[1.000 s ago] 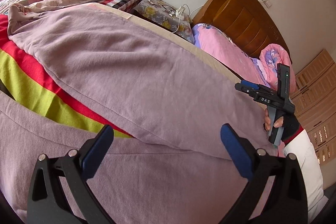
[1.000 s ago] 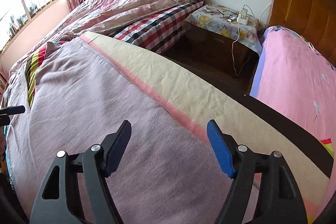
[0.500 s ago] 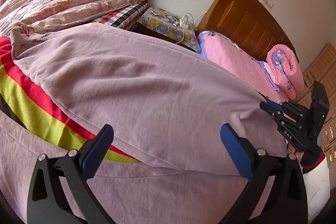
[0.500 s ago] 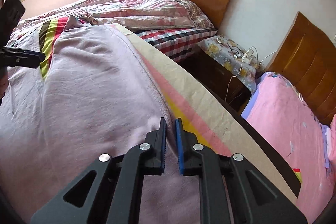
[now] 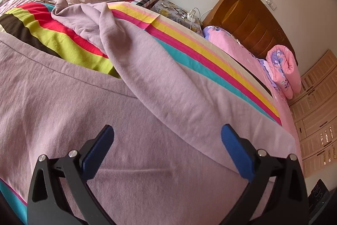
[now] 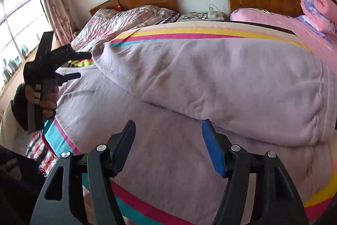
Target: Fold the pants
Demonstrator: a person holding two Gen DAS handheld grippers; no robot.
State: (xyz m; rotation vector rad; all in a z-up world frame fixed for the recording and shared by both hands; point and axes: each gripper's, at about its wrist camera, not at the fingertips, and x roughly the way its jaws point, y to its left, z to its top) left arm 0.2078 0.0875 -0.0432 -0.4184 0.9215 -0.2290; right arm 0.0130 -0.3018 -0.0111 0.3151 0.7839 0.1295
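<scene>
Both grippers spread wide and empty, left (image 5: pixel 167 146) and just-opened right (image 6: pixel 168 146), over lilac pants (image 6: pixel 210 77) across striped bedspread (image 5: pixel 210 52).

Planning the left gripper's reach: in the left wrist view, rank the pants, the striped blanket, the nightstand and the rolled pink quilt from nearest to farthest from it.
1. Pants, right under the left gripper.
2. Striped blanket, beyond them.
3. Nightstand, between the beds, and rolled pink quilt, far right: too close to call.
</scene>
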